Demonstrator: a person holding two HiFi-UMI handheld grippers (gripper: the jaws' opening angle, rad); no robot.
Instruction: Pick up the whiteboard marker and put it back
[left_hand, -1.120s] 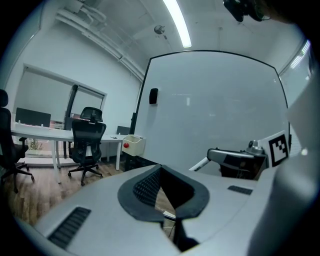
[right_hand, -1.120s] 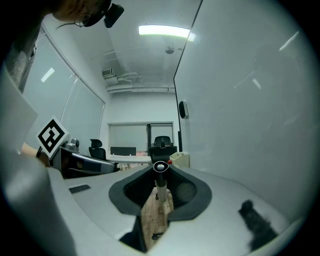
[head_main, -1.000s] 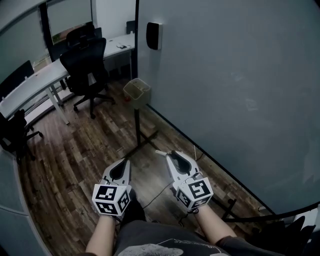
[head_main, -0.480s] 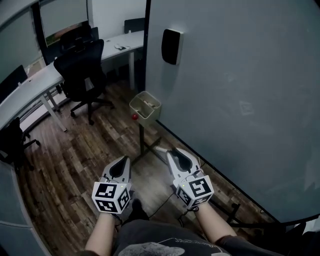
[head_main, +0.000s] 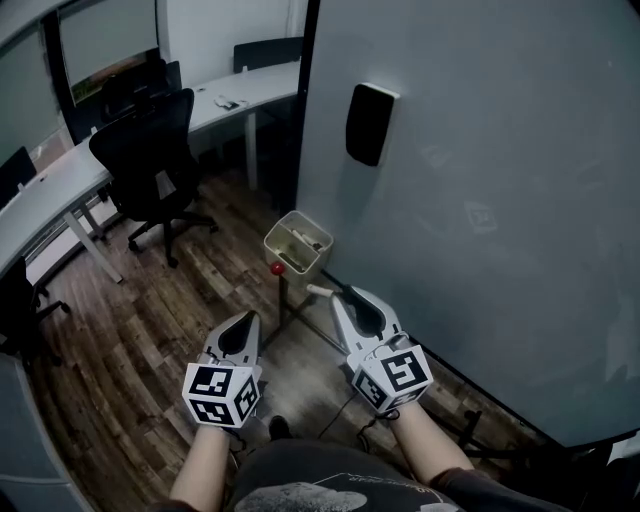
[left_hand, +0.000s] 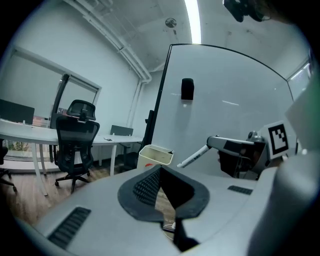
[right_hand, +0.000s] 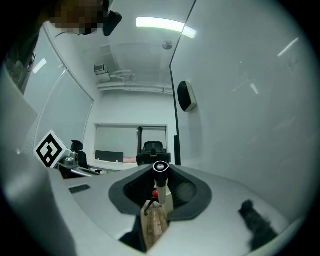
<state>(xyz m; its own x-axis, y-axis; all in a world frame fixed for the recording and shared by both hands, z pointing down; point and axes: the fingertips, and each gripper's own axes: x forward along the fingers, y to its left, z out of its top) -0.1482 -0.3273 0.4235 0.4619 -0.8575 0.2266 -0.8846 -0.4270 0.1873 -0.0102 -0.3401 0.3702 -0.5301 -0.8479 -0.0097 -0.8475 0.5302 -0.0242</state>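
Observation:
My right gripper (head_main: 345, 297) is shut on a white whiteboard marker (head_main: 322, 291), which sticks out forward and to the left past the fingertips. In the right gripper view the marker (right_hand: 161, 180) points straight away between the pads, cap end toward the camera. A beige holder basket (head_main: 298, 242) hangs by the whiteboard (head_main: 500, 200) just beyond the marker tip, with a small red ball (head_main: 277, 268) beside it. My left gripper (head_main: 240, 322) hovers to the left with jaws together and nothing in them. From the left gripper view the marker (left_hand: 192, 156) reaches toward the basket (left_hand: 155, 155).
A black eraser (head_main: 371, 124) is stuck on the whiteboard above the basket. A black office chair (head_main: 150, 160) and a long white desk (head_main: 60, 190) stand to the left on the wooden floor. The whiteboard stand's legs and a cable run along the floor below.
Both grippers have moved forward along the whiteboard, the marker still held. The basket and the eraser have come much closer, and the marker tip now lies just short of the basket.

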